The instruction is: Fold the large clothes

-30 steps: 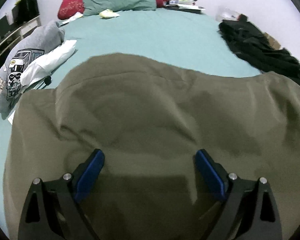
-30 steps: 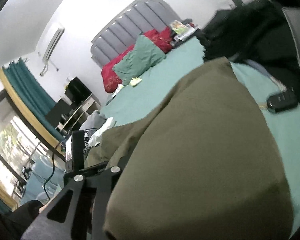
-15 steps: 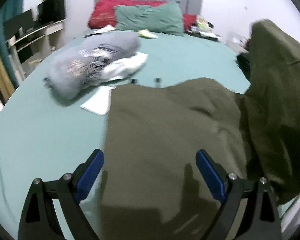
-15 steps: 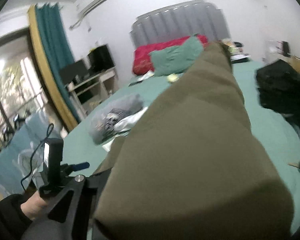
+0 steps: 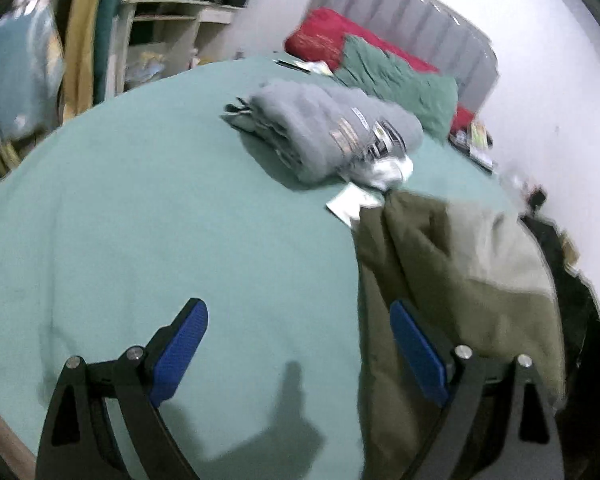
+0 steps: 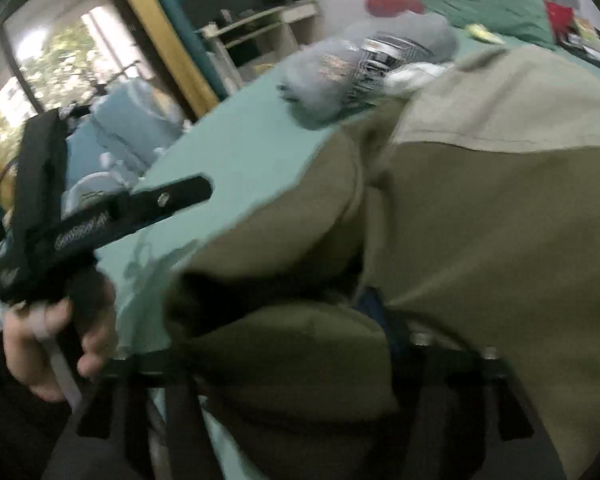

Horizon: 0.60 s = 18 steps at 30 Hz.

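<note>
Our left tongs [image 5: 298, 344] stand wide apart with nothing between the blue pads [image 5: 180, 346], only bare teal bed sheet [image 5: 160, 220] and their own shadow on it. The right-hand finger of that pair sits over the edge of the olive garment [image 5: 452, 264]; whether it touches the cloth we cannot tell. Over on the other side, our right tongs [image 6: 268, 344] are opening, and the olive garment [image 6: 480, 220] is draped thick over them, so thick that only a sliver of blue pad [image 6: 374, 308] shows through a fold. Cloth lies between the fingers, but the pads no longer look pressed on it.

Outward now: the garment is spread over the bed's near right part, a paler panel of it toward the headboard side. In the right wrist view we also see our left hand [image 6: 56, 336] wrapped round the black handle of its tool at the bed's near left edge. Beyond the garment, toward the middle of the bed, a grey folded sweatshirt [image 5: 324, 132] lies with a white cloth [image 5: 392, 168] against it and a white paper [image 5: 352, 202] just beside the garment's far corner. At the head of the bed, a green pillow [image 5: 400, 84] leans on a red one [image 5: 320, 42] against the grey headboard [image 5: 412, 24]. Dark clothing [image 5: 572, 280] sits at the bed's right edge.
</note>
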Each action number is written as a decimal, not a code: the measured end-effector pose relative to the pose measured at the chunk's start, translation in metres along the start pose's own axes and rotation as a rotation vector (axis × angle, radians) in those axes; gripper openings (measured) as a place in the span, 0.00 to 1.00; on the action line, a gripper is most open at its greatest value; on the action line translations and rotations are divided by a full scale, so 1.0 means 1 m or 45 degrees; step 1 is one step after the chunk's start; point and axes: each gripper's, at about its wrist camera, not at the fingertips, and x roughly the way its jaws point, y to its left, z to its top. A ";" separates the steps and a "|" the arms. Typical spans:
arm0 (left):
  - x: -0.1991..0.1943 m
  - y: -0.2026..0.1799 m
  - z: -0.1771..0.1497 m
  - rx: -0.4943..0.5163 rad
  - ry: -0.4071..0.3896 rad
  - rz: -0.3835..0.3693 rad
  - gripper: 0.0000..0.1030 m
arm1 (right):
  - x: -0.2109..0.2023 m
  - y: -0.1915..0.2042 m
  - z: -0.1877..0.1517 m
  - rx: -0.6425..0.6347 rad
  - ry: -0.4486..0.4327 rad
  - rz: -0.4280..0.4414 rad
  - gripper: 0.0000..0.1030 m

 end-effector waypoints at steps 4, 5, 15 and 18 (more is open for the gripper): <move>-0.004 -0.004 0.007 -0.107 0.001 -0.146 0.90 | -0.046 0.016 -0.002 -0.010 -0.025 0.054 0.80; -0.006 -0.010 0.008 -0.091 -0.014 -0.182 0.90 | -0.060 0.017 -0.001 -0.017 -0.049 0.056 0.84; -0.024 -0.107 -0.012 0.294 -0.030 -0.527 0.95 | -0.180 -0.051 -0.019 0.065 -0.330 -0.331 0.94; 0.017 -0.120 -0.033 0.352 0.284 -0.373 0.90 | -0.164 -0.104 -0.030 0.218 -0.331 -0.405 0.94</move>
